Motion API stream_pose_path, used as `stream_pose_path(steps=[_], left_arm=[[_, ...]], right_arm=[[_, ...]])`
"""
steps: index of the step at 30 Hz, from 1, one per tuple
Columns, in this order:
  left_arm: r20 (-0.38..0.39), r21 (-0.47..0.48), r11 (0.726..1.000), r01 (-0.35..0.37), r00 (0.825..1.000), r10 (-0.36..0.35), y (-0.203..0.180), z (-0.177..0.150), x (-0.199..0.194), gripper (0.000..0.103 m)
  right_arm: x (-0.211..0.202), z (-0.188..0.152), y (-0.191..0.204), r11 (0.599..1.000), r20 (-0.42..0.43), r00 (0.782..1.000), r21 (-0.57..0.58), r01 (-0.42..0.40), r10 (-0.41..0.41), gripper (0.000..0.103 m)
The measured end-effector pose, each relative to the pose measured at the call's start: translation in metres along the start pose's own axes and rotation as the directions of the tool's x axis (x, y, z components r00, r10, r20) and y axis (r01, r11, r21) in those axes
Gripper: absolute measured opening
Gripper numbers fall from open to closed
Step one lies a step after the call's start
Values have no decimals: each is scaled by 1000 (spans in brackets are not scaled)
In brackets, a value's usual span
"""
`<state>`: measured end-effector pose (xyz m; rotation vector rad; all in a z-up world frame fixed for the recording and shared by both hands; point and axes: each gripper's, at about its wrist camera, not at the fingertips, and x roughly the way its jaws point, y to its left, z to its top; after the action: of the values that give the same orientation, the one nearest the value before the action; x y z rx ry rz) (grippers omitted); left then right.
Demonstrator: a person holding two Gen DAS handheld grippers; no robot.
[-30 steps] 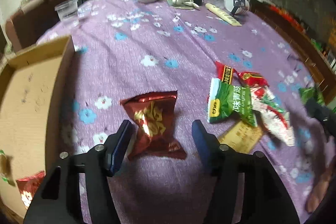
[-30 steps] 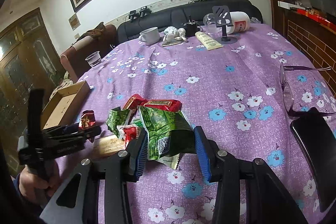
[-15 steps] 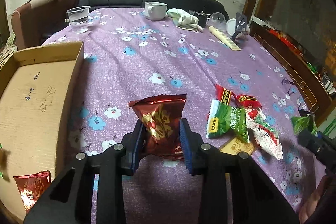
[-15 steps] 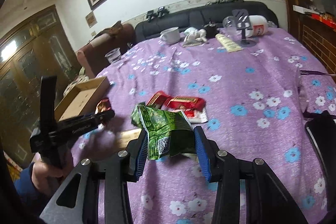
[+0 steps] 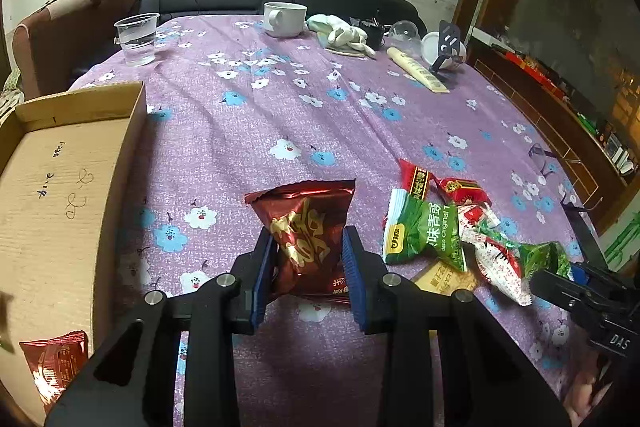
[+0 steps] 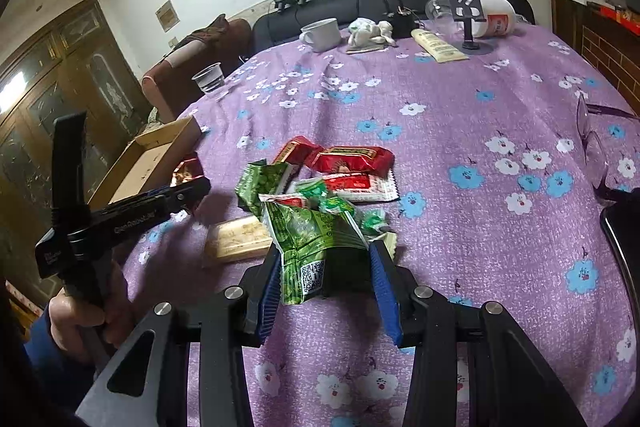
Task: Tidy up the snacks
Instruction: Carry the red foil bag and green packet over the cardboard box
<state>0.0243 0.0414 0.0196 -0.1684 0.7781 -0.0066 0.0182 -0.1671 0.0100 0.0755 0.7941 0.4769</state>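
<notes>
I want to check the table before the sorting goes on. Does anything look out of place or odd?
The snacks pile lies loose and overlapping on the purple cloth, not in the cardboard box. A clear cup at the far edge lies on its side. Eyeglasses sit near the table's right edge.

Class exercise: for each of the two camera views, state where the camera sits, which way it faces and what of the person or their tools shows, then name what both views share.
Left wrist: sits on the left gripper, facing down across the purple tablecloth; its pads clamp a dark red snack packet, cardboard box alongside.
Right wrist: sits on the right gripper, gripping a green snack packet; the person's hand shows too.
Shared: snack pile, box, white mug, plastic cup.
</notes>
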Motion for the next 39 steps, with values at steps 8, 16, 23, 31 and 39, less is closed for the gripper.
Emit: stream_pose_path(steps=[8,16,23,31,39], left_arm=[[5,-68,991,116,993,-116,7,-3,-22,30],[80,-44,987,156,985,-152,23,-19,-92,31],[129,-123,984,130,985,-114,63,-26,-120,31],[148,-190,978,91,987,-63,99,-31,-132,31],[147,-235,971,40,989,-5,125,-37,-129,31]], right_arm=[[-6,0,-3,1000,24,1000,9,15,-16,43],[-5,3,-5,994,11,995,59,97,-97,43],[-18,9,60,997,32,997,-36,65,-63,43],[6,18,154,982,-27,997,-176,-71,67,43],[37,31,225,954,-83,985,-249,-166,150,42]])
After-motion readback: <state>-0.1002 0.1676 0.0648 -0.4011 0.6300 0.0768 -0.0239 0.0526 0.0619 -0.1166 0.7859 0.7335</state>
